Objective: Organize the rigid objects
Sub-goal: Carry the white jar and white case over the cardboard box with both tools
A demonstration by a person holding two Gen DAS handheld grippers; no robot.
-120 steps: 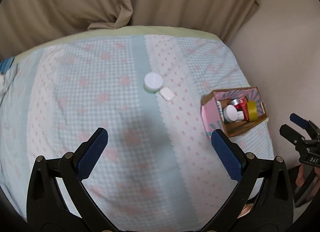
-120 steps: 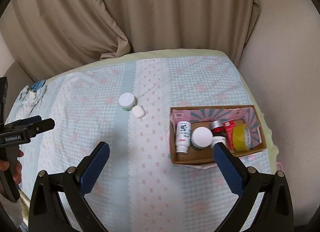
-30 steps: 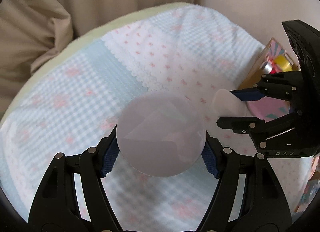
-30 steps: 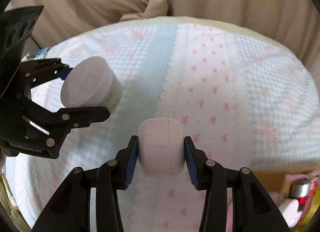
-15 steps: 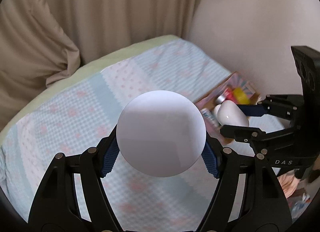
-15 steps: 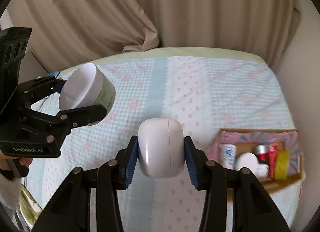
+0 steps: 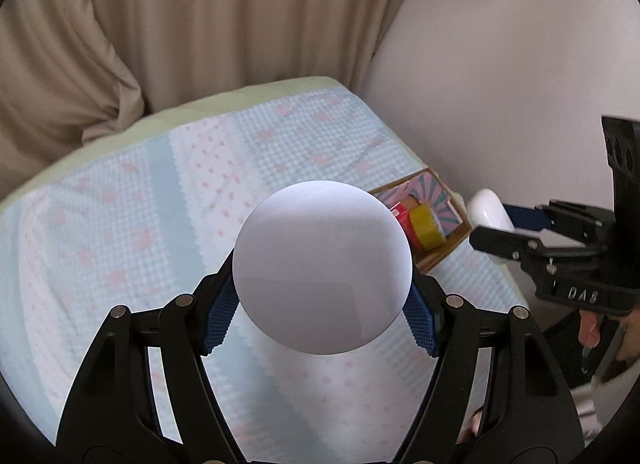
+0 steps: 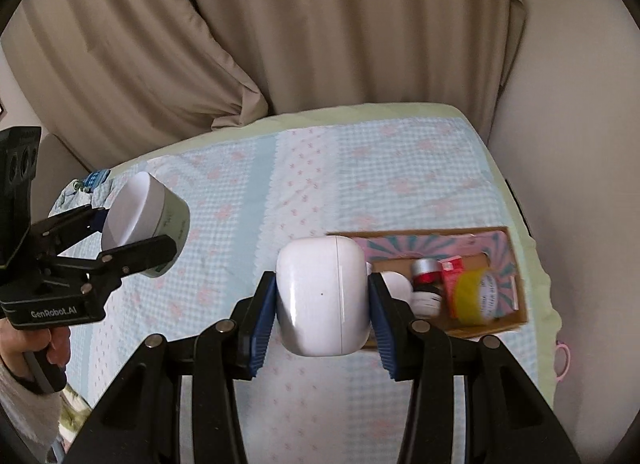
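Above bed (image 8: 400,168), both lifted clear: left hand-held gripper (image 7: 320,300) clamps white jar (image 7: 322,268), right hand-held gripper (image 8: 322,304) clamps earbud case (image 8: 322,296); cardboard box (image 8: 516,288) now nearer, drop-off next.

beige curtain (image 8: 320,44) | plain wall (image 7: 500,64) | bed, checked floral cover (image 8: 400,184)

White-lidded jar (image 7: 322,268) and white earbud case (image 8: 323,296) held aloft.
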